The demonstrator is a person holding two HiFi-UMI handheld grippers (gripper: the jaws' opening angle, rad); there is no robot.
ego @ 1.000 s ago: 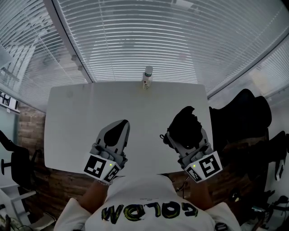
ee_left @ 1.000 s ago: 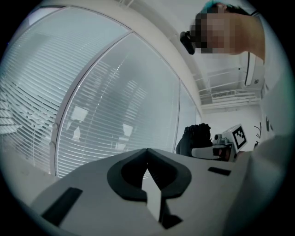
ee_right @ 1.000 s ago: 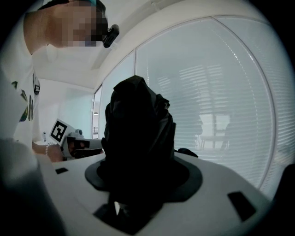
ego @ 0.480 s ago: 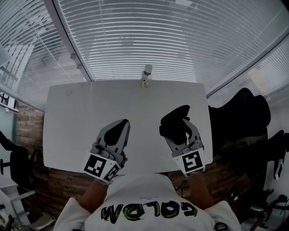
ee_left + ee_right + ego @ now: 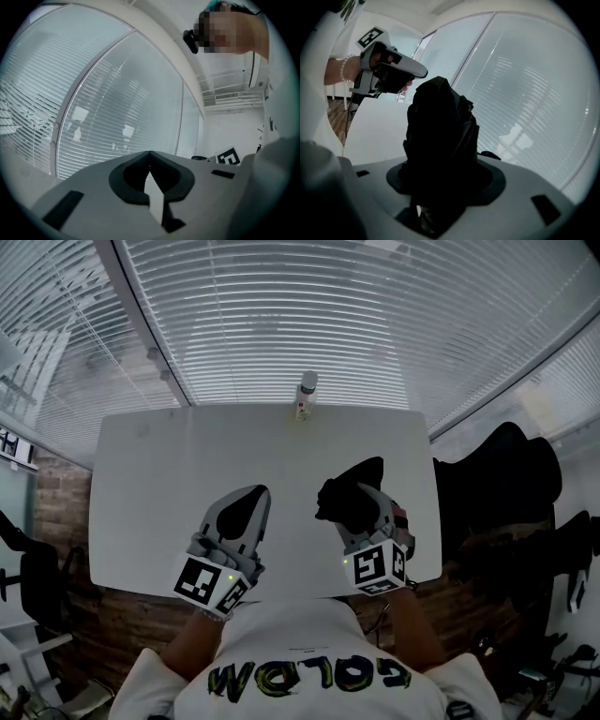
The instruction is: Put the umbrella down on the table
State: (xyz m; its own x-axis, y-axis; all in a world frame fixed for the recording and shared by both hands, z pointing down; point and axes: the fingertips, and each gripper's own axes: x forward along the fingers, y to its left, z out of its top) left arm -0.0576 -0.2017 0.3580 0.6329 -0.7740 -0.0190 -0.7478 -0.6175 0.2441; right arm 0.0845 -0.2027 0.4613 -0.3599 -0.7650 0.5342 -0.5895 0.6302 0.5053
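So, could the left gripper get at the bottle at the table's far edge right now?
Probably yes: the left gripper is empty, and only bare table lies between it and the bottle; the umbrella is off to its right.

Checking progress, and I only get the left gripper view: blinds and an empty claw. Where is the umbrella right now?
Observer: The right claw is clamped on the black folded umbrella.
Operator: Is it over the table?
Observer: Yes, the head view shows it above the near right part of the white table; whether they touch I cannot tell.
Operator: Anything else on the table?
Observer: A small bottle stands at the far edge, apart from the umbrella.
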